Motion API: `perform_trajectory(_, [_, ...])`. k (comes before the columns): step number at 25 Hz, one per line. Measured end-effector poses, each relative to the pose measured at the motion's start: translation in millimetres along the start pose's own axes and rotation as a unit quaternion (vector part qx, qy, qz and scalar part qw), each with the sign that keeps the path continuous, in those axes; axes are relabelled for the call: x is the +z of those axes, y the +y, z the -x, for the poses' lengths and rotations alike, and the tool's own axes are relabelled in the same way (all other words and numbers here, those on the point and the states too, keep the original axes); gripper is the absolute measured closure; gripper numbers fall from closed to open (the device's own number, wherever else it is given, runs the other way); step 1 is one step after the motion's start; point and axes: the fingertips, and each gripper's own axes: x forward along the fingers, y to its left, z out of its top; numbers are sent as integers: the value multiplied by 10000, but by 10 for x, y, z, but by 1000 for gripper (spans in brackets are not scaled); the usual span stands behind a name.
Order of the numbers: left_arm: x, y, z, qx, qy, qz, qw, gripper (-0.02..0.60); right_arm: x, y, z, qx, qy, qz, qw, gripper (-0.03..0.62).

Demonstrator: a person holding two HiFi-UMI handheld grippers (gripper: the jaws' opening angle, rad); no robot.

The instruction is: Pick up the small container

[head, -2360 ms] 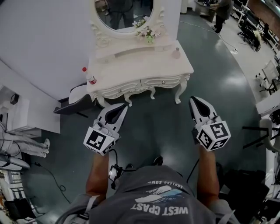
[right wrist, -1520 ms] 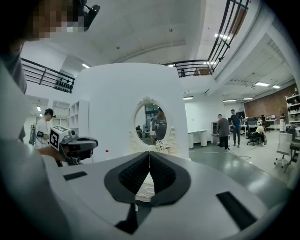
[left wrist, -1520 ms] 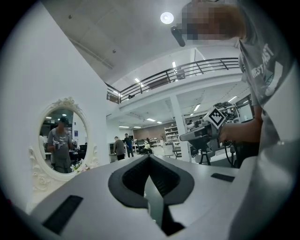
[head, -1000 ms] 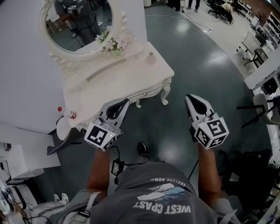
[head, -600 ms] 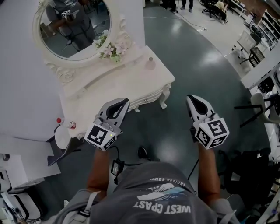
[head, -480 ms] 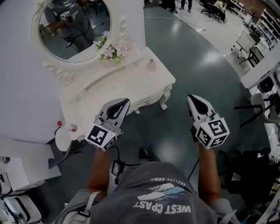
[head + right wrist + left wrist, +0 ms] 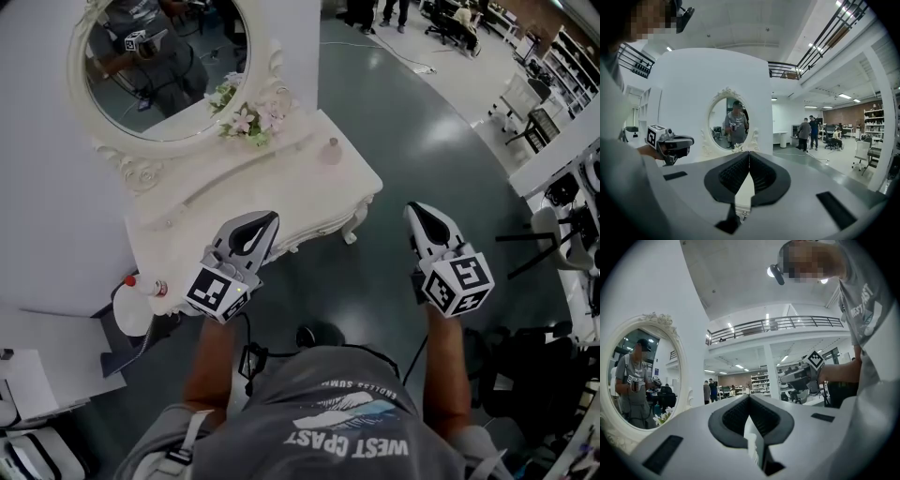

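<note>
The small container (image 7: 330, 150), a pale pink jar with a knob lid, stands near the right end of the white dressing table (image 7: 216, 192). My left gripper (image 7: 262, 218) hovers over the table's front edge, well short of the container, its jaws shut with nothing between them. In its own view the left gripper (image 7: 750, 397) points level past the oval mirror (image 7: 640, 376). My right gripper (image 7: 412, 208) hangs over the floor to the right of the table, also shut and holding nothing. From its own view the right gripper (image 7: 749, 153) faces the mirror (image 7: 731, 123).
Pink flowers (image 7: 248, 117) lie at the foot of the mirror (image 7: 159, 61). A red-capped bottle (image 7: 145, 284) stands at the table's left end, above a black chair (image 7: 131, 352). Desks and chairs (image 7: 548, 225) line the right side. Several people (image 7: 811, 133) stand far across the hall.
The dressing table has come nearer and slid right in the head view. My left gripper now overlaps its front edge. Both grippers stay shut.
</note>
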Motion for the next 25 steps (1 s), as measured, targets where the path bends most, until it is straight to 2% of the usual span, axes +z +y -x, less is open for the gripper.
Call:
perform_trajectory(11, [-68,355,133,324,-68,81,9994,566,69,69,-471,240,106,218,9994,568])
perform_trajectory(20, [-78,616,105,881,13,62,9961,566,37,-95,-1005,758,121,293,9966,568])
perform_trajectory(25, [-131,762,29,1192,189,32,9927,566,-18,-236,-1416,1091,192,253,9935,568])
